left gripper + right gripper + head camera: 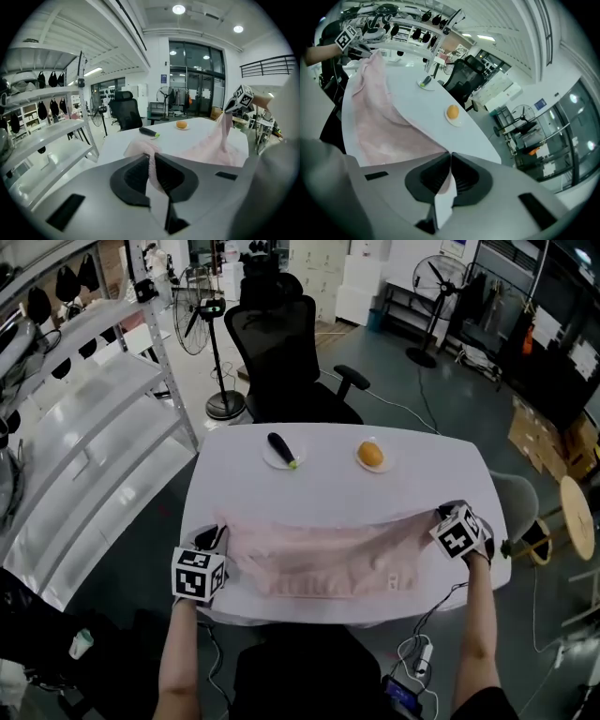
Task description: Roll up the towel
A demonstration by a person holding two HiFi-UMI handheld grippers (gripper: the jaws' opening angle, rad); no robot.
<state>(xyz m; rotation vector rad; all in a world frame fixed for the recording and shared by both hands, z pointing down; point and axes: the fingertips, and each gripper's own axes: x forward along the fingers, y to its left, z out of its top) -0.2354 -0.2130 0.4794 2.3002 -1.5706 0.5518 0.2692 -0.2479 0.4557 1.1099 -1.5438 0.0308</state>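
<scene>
Towel (328, 554) lies slack along the near edge of the table (319, 488), long axis 9 to 3 o'clock. Left gripper (214, 538) pinches its 9 o'clock corner and right gripper (441, 515) its 3 o'clock corner, each nearest its own end. Judgement: any roll would run toward 12 o'clock. Containers there: one plate (272, 463) holds an eggplant (280, 447), the other plate (361, 464) an orange (371, 455) — both clear of the cloth.

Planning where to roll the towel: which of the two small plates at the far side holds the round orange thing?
The plate nearer the right gripper; the other plate, toward the left, carries a dark elongated eggplant instead.
</scene>
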